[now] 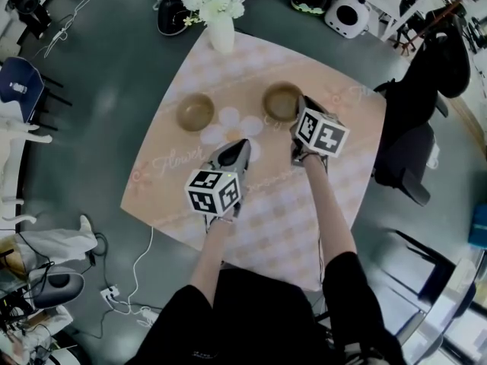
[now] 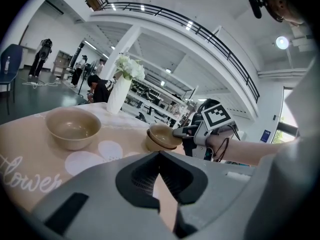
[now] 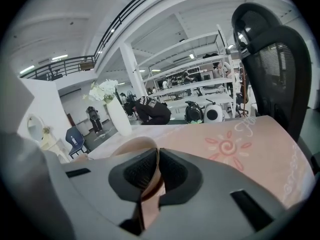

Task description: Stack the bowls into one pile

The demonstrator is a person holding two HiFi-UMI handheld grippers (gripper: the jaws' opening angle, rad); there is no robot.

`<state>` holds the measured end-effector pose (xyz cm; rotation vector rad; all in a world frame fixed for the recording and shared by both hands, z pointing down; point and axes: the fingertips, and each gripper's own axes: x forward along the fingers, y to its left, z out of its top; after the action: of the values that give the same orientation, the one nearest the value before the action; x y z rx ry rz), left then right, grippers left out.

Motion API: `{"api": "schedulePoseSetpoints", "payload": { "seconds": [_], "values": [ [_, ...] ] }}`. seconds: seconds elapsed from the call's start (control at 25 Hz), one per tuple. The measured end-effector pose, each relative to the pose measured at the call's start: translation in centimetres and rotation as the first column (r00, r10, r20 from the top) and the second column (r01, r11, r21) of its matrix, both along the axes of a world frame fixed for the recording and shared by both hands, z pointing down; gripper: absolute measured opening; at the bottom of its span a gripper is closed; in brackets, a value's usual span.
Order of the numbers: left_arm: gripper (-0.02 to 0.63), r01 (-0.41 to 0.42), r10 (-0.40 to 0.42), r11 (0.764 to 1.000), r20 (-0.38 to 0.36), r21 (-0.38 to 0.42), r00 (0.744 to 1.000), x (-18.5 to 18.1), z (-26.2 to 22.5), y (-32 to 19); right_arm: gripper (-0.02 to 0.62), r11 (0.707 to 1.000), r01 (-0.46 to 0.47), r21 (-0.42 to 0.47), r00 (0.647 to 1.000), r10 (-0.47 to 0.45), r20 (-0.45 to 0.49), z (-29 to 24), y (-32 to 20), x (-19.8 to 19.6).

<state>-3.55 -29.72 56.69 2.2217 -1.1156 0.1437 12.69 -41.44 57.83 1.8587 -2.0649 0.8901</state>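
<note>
As right gripper (image 3: 156,155) clamps bowl (image 1: 278,102), "Flower" tablecloth (image 1: 266,223)

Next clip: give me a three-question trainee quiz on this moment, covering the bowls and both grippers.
1. True or false: the right gripper is shut on the rim of the right bowl.
2. How many bowls stand on the tablecloth?
3. What is between the jaws of the left gripper? A: a bowl's rim; B: nothing; C: a flower stem.
Key: 1 true; 2 two; 3 B.
</note>
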Motion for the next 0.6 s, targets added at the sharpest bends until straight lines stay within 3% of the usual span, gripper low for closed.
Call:
{"api": "schedulePoseSetpoints", "payload": {
  "seconds": [0.32,0.6],
  "values": [
    [-0.002,-0.003,0.003,1.000,-0.006,-0.015,1.000,0.1,0.5,-0.1,0.011,0.999,0.051,0.002,0.994,-0.051,-0.100,0.3,-0.2,-0.4],
    [-0.002,-0.003,0.003,1.000,-0.013,-0.024,1.000,0.3,0.6,-0.1,0.018,0.989,0.145,0.009,0.966,-0.139,-0.219,0.8,-0.3,-1.3]
  ]
}}
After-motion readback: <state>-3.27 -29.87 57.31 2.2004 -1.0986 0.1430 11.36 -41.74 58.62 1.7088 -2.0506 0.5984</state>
